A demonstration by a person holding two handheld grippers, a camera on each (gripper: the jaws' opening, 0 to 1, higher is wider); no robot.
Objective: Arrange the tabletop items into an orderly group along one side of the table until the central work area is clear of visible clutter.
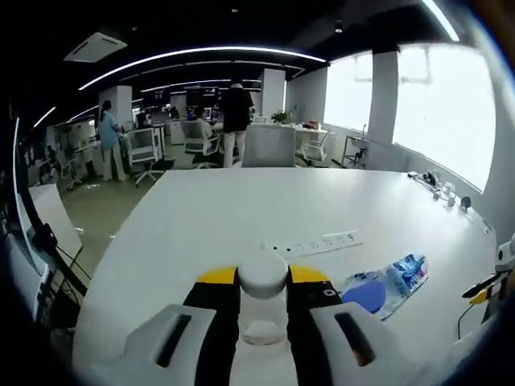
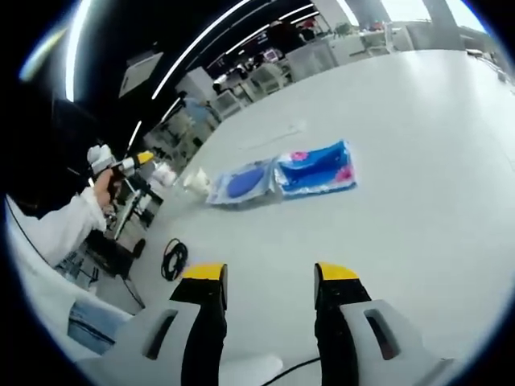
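In the left gripper view, the left gripper [image 1: 263, 283] was closed on a clear bottle [image 1: 263, 310] with a white cap [image 1: 263, 273], the bottle standing upright between the yellow-tipped jaws over the white table [image 1: 241, 209]. Just ahead of the jaws lay a white power strip [image 1: 312, 244], and to their right a blue packet [image 1: 385, 285] lay flat on the table. Far ahead, people stood among office desks and chairs.

In the right gripper view, the right gripper [image 2: 269, 277] hung over the table [image 2: 418, 161] with its jaws apart and nothing between them. Ahead of it lay the blue packet [image 2: 283, 177]. A black coiled cable [image 2: 173, 259] lay just left of the jaws. Further left, a hand [image 2: 105, 186] in a white sleeve held the other gripper, the bottle [image 2: 195, 182] beside it.
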